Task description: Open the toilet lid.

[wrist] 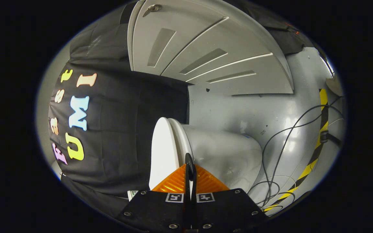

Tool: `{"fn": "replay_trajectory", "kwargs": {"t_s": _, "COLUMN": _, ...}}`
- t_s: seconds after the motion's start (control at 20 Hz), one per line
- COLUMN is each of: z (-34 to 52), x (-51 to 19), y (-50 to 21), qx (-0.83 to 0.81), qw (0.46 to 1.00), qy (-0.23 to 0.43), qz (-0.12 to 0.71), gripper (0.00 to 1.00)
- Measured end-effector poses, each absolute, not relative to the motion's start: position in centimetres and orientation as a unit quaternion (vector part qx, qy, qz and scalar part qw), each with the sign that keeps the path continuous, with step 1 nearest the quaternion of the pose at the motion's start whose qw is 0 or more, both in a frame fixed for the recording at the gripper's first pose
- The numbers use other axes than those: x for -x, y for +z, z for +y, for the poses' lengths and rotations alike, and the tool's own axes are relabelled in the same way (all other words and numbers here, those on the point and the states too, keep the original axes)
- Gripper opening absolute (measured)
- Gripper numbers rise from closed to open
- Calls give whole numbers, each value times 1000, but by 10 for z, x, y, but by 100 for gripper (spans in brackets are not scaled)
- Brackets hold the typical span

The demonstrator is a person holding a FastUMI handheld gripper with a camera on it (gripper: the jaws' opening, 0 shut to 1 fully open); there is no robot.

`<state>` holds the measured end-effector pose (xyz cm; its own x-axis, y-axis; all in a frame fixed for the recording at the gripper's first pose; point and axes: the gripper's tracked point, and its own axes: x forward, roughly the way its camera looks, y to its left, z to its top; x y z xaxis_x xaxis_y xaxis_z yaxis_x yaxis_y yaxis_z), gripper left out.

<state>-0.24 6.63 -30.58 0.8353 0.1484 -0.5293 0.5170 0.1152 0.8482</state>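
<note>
- Door [212, 55]: grey, panelled, beyond the toilet; the view is rolled on its side, so the floor [270, 106] reads as a wall. Not part of the task.
- Toilet bowl [228, 155]: white, standing on the floor just ahead of the fingers. Its base and rear are cut off behind the gripper body.
- Toilet lid [160, 152]: white, flat, lying down on the seat rim [179, 136], so not yet raised. The front edge is the place to work.
- Hand-held gripper [189, 158]: fingers drawn together, nothing seen between them, tips at the seam of lid and rim. Judgement: slip the narrow tips under the lid's lip alone, not the seat, then lift in an arc about the hinge without forcing it sideways.
- Cables [287, 142]: loose on the floor beside the bowl, near striped tape [320, 142]; keep clear.
- Hard to tell: whether the tips touch the lid or only overlap it in view; the hinge is hidden.
</note>
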Motion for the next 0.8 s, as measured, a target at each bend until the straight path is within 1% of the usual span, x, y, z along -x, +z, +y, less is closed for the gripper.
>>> {"fn": "replay_trajectory", "kwargs": {"t_s": 0.4, "z": 64, "x": 1, "y": -272, "qx": -635, "qw": 719, "qy": -128, "qz": 253, "gripper": 0}}
{"fn": "replay_trajectory", "kwargs": {"t_s": 0.8, "z": 66, "x": -2, "y": -227, "qx": -619, "qw": 741, "qy": -104, "qz": 239, "gripper": 0}}
